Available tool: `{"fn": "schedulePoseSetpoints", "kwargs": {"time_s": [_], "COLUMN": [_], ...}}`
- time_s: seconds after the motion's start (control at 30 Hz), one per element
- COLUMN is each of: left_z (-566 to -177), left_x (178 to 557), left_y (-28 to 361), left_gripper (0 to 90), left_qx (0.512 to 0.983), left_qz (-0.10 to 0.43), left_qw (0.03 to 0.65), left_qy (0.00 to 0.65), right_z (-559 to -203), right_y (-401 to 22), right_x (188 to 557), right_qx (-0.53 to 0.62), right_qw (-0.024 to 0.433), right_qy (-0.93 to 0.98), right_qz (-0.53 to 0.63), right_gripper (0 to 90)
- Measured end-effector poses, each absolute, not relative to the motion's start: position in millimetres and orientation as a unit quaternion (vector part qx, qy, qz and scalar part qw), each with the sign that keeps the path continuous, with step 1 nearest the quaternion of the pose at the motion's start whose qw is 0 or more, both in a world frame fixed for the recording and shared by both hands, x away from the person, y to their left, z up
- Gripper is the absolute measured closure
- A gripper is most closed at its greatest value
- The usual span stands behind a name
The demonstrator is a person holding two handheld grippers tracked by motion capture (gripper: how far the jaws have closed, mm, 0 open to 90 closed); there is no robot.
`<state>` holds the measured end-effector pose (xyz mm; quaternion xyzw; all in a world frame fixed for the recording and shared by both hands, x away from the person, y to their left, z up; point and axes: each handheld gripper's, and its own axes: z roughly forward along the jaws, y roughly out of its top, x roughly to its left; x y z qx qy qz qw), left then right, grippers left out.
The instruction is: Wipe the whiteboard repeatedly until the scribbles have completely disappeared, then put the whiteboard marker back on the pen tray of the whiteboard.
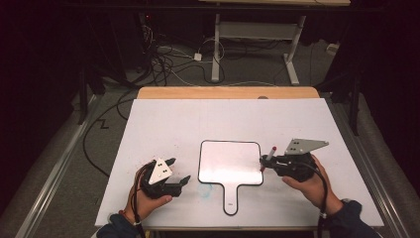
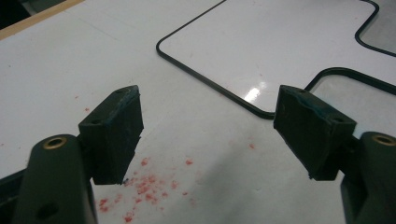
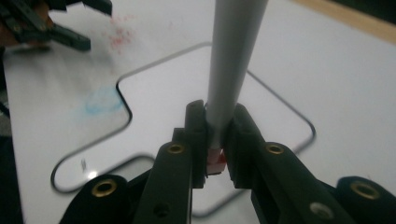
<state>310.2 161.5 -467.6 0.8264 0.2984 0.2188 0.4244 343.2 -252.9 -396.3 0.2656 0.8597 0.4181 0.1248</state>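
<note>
A small white handled whiteboard (image 1: 230,163) with a black rim lies flat on the white table top (image 1: 198,119), its handle pointing toward me. My right gripper (image 1: 265,162) hovers at the board's right edge, shut on a grey marker (image 1: 270,151) with a red end. In the right gripper view the marker (image 3: 233,60) stands up between the pads of that gripper (image 3: 215,126), above the whiteboard (image 3: 177,93). My left gripper (image 1: 178,171) rests left of the board with nothing in it. Its jaws (image 2: 210,135) stand wide open near the whiteboard's corner (image 2: 261,42).
Red specks (image 2: 149,184) dot the table under the left gripper. A blue smudge (image 3: 100,100) sits beside the board's handle. A wooden strip (image 1: 228,92) borders the table's far side. Beyond it lie cables (image 1: 168,59) and a desk frame (image 1: 216,44) on the floor.
</note>
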Motion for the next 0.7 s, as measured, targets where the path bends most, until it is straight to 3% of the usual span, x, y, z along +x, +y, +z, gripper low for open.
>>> {"fn": "schedulePoseSetpoints", "kwargs": {"time_s": [0.37,0.57,0.7], "left_z": [-468,-469,-469], "left_x": [309,308,309], "left_y": [157,157,157], "left_gripper": [22.9,22.9,22.9], "left_qx": [0.832,0.832,0.833], "left_qz": [0.217,0.214,0.212], "left_qw": [0.422,0.423,0.422], "left_qy": [0.288,0.288,0.288], "right_z": [-414,-425,-434], "right_y": [-278,-271,-262], "right_x": [341,353,362], "right_qx": [0.324,0.331,0.343], "right_qw": [0.013,-0.019,-0.008], "right_qy": [0.866,0.873,0.873], "right_qz": [0.381,0.359,0.348], "right_gripper": [81.7,81.7,77.6]}}
